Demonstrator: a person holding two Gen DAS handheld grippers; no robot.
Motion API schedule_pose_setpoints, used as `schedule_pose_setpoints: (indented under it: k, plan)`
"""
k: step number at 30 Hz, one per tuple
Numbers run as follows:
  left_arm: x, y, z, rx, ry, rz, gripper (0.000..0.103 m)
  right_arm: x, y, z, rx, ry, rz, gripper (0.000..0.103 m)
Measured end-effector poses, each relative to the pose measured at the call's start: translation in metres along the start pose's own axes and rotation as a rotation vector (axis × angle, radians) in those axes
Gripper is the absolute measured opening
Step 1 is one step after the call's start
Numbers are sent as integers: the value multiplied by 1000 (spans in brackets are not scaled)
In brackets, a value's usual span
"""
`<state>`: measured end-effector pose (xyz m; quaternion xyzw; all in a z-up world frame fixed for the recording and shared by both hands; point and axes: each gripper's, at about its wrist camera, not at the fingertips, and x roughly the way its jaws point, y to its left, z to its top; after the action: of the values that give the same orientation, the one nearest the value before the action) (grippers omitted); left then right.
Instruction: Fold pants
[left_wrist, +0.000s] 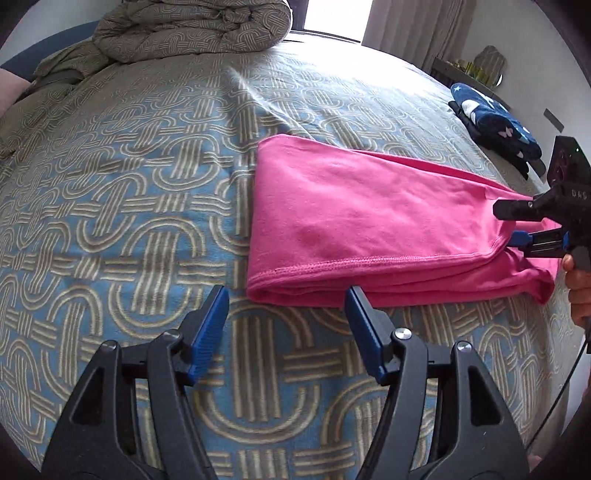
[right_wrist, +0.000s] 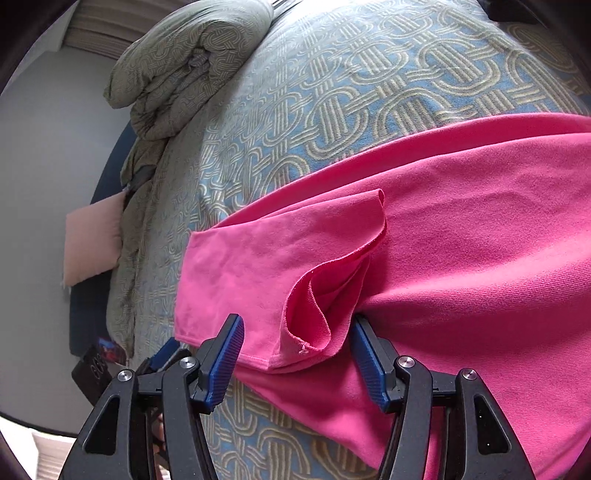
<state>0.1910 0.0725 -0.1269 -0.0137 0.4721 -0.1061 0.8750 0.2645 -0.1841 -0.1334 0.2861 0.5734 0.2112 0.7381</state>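
1. The bed, under a blue-and-tan patterned cover, fills both views; a rolled quilt sits at the upper left of each.
2. The pink pants lie right of centre in the left wrist view, already doubled over with a fold along their left end, so one fold looks done.
3. The left gripper, at bottom centre, stands wide and empty just short of that folded edge.
4. The right gripper is also spread, loose hem between its jaws but not pinched.
5. Next, I judge, both must close on the cloth for another fold.
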Motion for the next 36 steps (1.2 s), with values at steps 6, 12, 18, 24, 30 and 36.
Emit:
schedule_pose_setpoints:
  k: [6, 12, 18, 24, 30, 36]
  plan:
    - [4, 7, 6, -61, -10, -28, 66, 3, 4, 7, 31, -12, -84, 11]
    - [-1, 4, 5, -33, -23, -23, 66, -19, 50, 21, -35, -116, 4, 7]
    - [0, -2, 7, -33, -27, -29, 69, -46, 119, 31, -169, -209, 109, 7]
    - [6, 3, 12, -90, -29, -10, 71, -60, 149, 25, -229, -236, 174, 7]
    - [5, 45, 14, -261, -55, 97, 66, -65, 138, 13, -250, -253, 132, 7]
    - [0, 54, 3, -220, -64, 119, 67, -51, 70, -1, -157, -256, -57, 7]
